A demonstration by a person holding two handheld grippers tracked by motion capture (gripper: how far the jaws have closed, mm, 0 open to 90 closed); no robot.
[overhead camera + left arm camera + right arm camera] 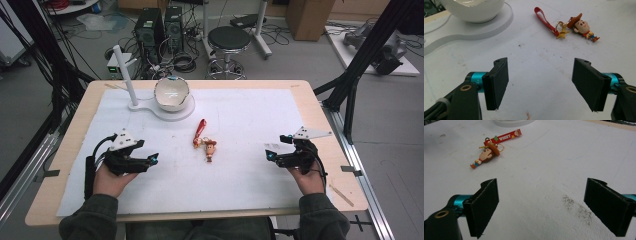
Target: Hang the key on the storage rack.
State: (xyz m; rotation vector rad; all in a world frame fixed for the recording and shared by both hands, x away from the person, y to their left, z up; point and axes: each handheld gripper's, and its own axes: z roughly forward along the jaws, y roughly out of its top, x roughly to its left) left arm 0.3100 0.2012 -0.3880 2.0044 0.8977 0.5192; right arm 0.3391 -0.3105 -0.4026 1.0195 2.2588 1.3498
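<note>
Nearest the person, the left tool (150,161) and right tool (270,156) rest on the white-covered bench (240,180), jaws spread wide (both empty). Between them, farther in, lies a small cowboy-figure keychain with a red strap (206,142). Beyond sits a white bowl (171,93) on a white stand.

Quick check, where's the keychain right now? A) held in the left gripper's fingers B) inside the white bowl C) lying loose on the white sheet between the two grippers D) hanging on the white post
C: the keychain lies flat on the white sheet, clear of the bowl, with the left gripper and right gripper both open and empty on either side of it.
</note>
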